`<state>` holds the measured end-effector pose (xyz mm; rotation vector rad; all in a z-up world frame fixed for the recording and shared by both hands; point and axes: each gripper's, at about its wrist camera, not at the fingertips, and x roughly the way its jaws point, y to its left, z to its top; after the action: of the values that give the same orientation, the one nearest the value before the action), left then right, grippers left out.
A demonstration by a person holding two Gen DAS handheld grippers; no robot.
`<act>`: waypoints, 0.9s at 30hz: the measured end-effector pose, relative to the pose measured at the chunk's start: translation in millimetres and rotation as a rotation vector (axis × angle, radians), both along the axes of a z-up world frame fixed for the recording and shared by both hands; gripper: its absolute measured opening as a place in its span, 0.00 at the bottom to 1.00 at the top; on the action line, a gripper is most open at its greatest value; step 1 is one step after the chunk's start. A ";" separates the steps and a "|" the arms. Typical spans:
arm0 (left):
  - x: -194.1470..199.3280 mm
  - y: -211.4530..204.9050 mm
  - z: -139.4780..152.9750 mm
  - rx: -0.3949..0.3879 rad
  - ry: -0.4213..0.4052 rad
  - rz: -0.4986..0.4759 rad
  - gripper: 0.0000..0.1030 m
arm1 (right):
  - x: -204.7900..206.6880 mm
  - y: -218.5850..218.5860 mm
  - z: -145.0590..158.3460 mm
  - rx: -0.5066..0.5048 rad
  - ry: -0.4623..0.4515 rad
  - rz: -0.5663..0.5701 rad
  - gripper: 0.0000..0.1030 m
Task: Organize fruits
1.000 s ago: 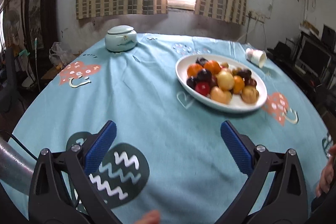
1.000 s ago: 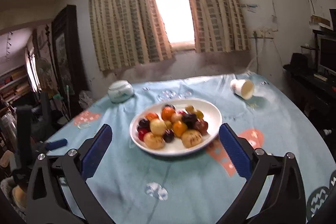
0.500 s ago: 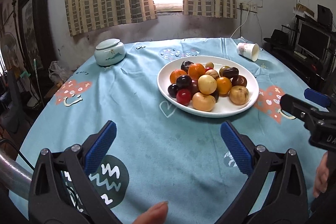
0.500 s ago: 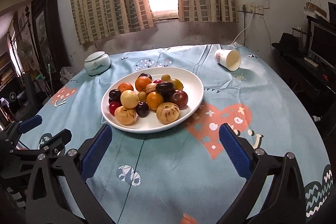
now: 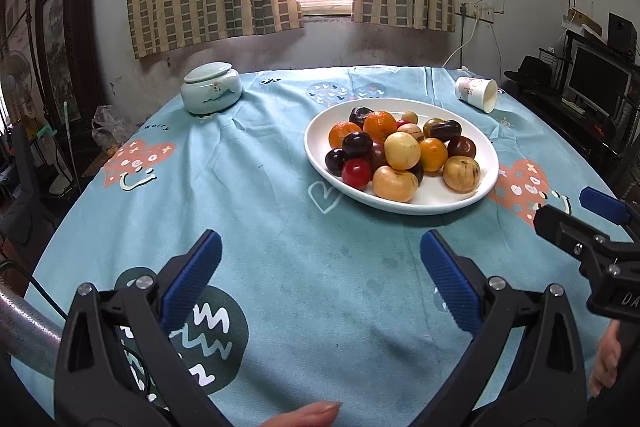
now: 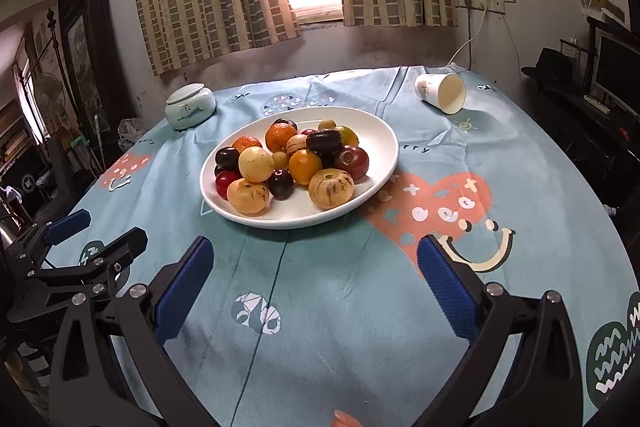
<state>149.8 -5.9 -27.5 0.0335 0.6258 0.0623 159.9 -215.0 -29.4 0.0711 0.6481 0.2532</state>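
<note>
The fruits (image 6: pixel 288 163) were heaped together on the white oval plate (image 6: pixel 384 135) at mid-bench. The left gripper (image 5: pixel 320 267) and right gripper (image 6: pixel 314 263) were held near, jaws spread wide and empty, apparently kept ready for picking.

Left gripper (image 5: pixel 320 263) fingers spread wide above tablecloth (image 5: pixel 280 227), near fruit plate (image 5: pixel 320 131).
</note>
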 end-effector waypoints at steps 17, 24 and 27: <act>-11.9 -3.0 2.4 0.017 -0.006 0.020 0.98 | -4.0 4.9 -2.1 -0.011 0.009 0.008 0.99; -11.8 -3.7 1.5 0.020 -0.006 0.017 0.98 | -5.2 5.2 -1.7 -0.007 0.007 0.010 0.99; -12.1 -3.6 0.5 0.021 -0.007 0.018 0.98 | -5.7 5.0 -1.4 -0.007 0.006 0.008 0.99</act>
<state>137.7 -9.5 -27.0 0.0481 0.6185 0.0859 154.2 -210.0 -30.8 0.0622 0.6551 0.2589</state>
